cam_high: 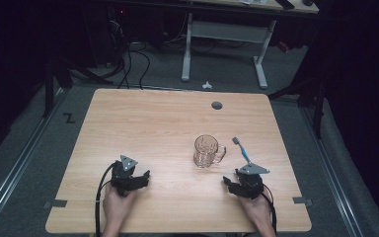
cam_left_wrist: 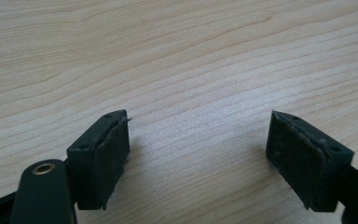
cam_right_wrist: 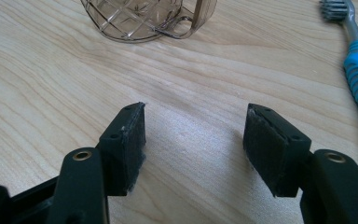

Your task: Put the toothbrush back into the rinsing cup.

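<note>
A light wooden table (cam_high: 177,118) takes up the middle of the high view, with a small round grommet hole (cam_high: 217,105) near its far edge. Behind it, at the top of the frame, stands a white-legged desk (cam_high: 224,34) on grey floor.

The left gripper (cam_high: 145,175) sits at lower left of centre, held in a hand (cam_high: 116,207); in the left gripper view its jaws stand wide apart over bare wood, holding nothing. The right gripper (cam_high: 225,181) is at lower right, its jaws likewise apart and empty in the right gripper view.

A clear faceted glass mug (cam_high: 206,151) stands upright right of centre, handle toward the right. Just right of it lies a toothbrush (cam_high: 242,150) with a blue-and-grey handle, flat on the table, long axis diagonal, bristle head toward upper left, handle running down-right under the right gripper's grey plate.
</note>
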Demonstrator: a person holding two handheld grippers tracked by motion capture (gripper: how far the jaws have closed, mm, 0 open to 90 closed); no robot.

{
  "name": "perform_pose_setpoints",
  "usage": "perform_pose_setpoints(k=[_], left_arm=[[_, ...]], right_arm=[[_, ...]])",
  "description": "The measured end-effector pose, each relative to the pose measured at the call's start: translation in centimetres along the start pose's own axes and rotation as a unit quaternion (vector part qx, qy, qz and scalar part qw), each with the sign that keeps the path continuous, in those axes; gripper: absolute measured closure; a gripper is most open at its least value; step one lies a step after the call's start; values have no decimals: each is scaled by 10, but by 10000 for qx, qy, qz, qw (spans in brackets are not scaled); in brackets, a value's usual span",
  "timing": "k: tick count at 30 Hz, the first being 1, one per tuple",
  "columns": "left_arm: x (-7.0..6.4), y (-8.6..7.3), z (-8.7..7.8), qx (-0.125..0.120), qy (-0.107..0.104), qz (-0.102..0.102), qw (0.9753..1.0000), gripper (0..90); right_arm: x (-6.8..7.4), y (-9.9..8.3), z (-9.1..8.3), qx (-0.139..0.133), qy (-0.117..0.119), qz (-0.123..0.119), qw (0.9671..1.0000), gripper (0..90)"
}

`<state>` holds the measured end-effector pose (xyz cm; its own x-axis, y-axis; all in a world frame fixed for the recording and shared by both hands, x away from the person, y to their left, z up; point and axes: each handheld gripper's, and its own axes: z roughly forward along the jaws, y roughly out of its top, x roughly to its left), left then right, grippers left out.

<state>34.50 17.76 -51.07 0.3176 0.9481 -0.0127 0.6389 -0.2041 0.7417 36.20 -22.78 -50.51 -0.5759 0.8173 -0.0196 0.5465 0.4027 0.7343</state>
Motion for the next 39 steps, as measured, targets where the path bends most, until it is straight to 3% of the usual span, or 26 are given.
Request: perform_pose_setpoints(k=[6,19,39], left_arm=[[0,0,0,0,1,1,10000,219],[0,0,0,0,0,0,10000,219],[0,0,0,0,-1,1,10000,219]], right_arm=[[0,-1,-1,-5,24,-22,10000,402],[-4,-4,-6,-18,23,79,10000,512],[-5,-7,-20,-120,45,72,9999,558]])
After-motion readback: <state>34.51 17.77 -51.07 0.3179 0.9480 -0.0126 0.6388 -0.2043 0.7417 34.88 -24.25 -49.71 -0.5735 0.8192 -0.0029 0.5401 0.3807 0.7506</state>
